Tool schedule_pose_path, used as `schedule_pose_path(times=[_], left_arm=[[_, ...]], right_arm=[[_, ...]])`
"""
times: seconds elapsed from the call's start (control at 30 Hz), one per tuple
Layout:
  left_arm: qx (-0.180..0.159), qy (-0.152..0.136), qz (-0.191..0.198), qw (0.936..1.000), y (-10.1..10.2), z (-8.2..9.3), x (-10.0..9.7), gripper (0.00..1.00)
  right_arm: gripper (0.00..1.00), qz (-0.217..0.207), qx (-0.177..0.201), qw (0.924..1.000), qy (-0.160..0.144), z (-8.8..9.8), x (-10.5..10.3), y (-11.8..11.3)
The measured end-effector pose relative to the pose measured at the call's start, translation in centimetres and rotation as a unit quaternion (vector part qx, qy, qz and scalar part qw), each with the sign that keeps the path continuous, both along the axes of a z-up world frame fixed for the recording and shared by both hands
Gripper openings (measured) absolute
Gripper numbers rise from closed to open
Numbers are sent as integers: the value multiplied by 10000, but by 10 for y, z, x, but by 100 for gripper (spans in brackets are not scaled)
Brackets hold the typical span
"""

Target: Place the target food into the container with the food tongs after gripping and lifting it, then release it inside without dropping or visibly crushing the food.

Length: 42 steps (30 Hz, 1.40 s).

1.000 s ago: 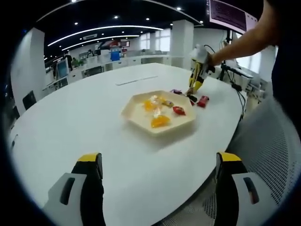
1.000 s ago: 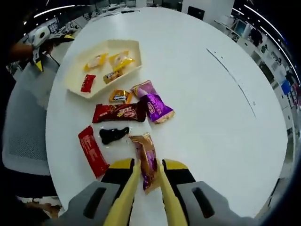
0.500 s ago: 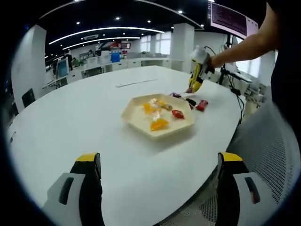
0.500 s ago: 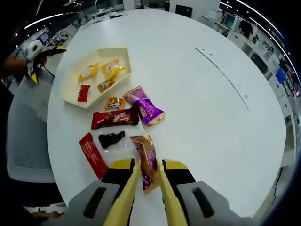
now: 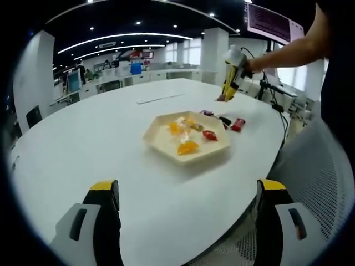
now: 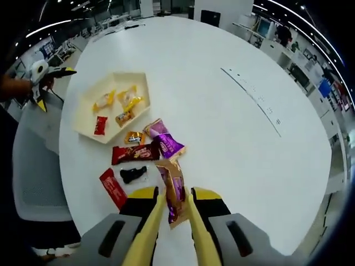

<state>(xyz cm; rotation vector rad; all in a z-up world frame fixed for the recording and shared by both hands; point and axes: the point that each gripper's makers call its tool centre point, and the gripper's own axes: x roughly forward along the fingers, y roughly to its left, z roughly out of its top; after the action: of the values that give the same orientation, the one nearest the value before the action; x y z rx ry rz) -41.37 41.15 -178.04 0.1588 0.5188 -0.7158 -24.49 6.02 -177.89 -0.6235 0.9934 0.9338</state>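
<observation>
Yellow food tongs on my right gripper (image 6: 173, 195) are shut on a brown and orange snack packet (image 6: 174, 185), held up above the white table (image 6: 222, 127). The cream hexagonal tray (image 6: 87, 110) lies farther off to the upper left and holds several yellow and red wrapped sweets. In the left gripper view the same tray (image 5: 188, 158) sits mid-table. The right gripper (image 5: 229, 84) hangs in a person's hand above the far snacks. My left gripper (image 5: 187, 189) is open over the table's near edge with nothing between its jaws.
Loose on the table between tray and tongs lie a purple packet (image 6: 167, 145), a red bar (image 6: 135, 153), a small orange packet (image 6: 133, 137), a black item (image 6: 133, 174) and a red packet (image 6: 112, 187). A grey mesh chair (image 5: 316, 183) stands by the table edge.
My right gripper has risen with the brown packet clamped in the tongs, so the table and snacks look smaller beneath it. The left gripper has stayed open and nearly still.
</observation>
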Motion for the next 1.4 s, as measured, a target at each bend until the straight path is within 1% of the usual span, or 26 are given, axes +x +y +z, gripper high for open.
schedule_pose_path(times=[0.07,0.37,0.47,0.6,0.77,0.9,1.23,1.4], left_arm=[[-42,-12,20,10000,0,1,1,99],[106,-51,-48,9999,0,-1,-1,99],[98,-67,-3,9999,1,0,0,99],[71,-41,-39,10000,0,0,-1,99],[90,-63,-25,9999,1,0,-1,99],[110,-72,-21,9999,1,0,-1,99],[168,-66,-75,9998,0,-2,-2,98],[182,-79,-35,9998,2,-2,-1,98]], right_arm=[[22,-20,-13,10000,-21,3,1,0],[22,-15,-112,9999,-24,15,-2,4],[22,-42,-115,9999,-50,19,-2,9],[22,-57,-157,9998,-126,25,1,14],[22,-48,-163,9998,-136,31,0,20],[23,7,-144,9998,-127,37,-3,30],[23,122,-107,9998,-140,43,-7,53],[23,214,-56,9997,-119,44,-9,67]])
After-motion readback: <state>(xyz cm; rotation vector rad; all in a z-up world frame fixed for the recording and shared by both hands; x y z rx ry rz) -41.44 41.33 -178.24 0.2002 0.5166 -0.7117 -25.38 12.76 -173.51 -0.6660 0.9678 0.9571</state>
